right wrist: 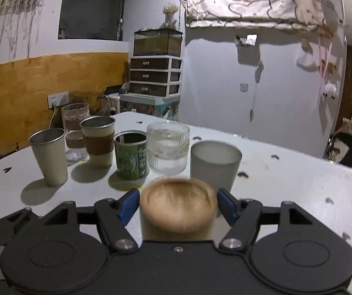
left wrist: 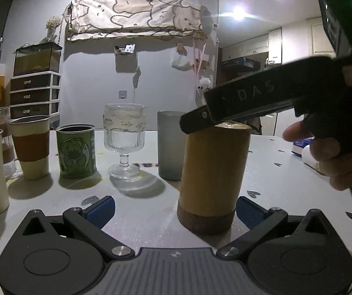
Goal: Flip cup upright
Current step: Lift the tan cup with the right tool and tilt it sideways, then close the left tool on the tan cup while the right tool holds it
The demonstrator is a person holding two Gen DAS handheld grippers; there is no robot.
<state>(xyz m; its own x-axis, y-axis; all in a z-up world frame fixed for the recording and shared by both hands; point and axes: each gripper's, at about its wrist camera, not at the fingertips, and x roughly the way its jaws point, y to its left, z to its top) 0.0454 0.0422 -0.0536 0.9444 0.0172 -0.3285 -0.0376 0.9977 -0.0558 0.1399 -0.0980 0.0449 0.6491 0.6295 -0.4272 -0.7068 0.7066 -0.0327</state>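
Left claw (left wrist: 174, 207) wide; right claw (right wrist: 178, 205) wide, flanking cylindrical bamboo cup (left wrist: 211, 177), inverted.

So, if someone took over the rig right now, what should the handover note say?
Left gripper: open, low on the table, fingers either side of the wooden cup, not clamping.
Right gripper: open, at the cup's top end; contact unclear.
The cup stands on end in front of the row of upright cups, closed end apparently up.
Done: approach.
Left: grip, flip, set it down upright.
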